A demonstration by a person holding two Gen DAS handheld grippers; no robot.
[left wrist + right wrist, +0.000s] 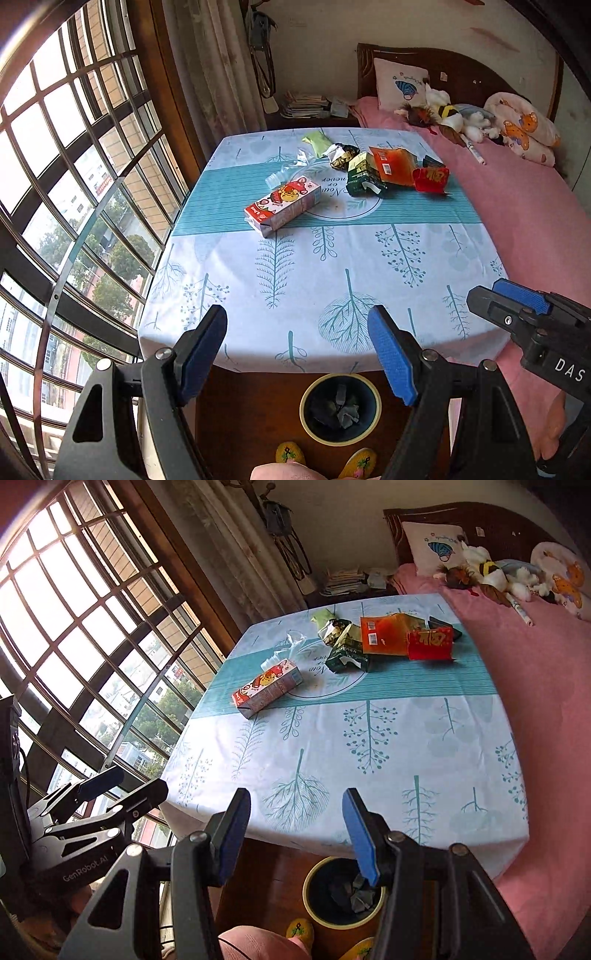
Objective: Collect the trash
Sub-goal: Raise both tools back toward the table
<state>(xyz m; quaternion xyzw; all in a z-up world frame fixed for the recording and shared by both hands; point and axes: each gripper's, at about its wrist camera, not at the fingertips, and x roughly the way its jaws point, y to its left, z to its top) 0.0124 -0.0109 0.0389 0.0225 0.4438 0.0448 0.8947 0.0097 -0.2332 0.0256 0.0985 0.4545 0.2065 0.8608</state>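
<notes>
Trash lies on the far half of the table: a red and white drink carton, a clear plastic bottle, a green wrapper, a crumpled foil pack, a dark green pack, an orange bag and a red packet. A yellow-rimmed bin with crumpled trash stands on the floor below the near edge. My left gripper and right gripper are open and empty above the near edge. The right gripper's fingers show at the left wrist view's right side.
A barred window runs along the left. A bed with a pink sheet, a pillow and plush toys borders the table's right side. A curtain and a stack of papers stand behind the table. My slippered feet are by the bin.
</notes>
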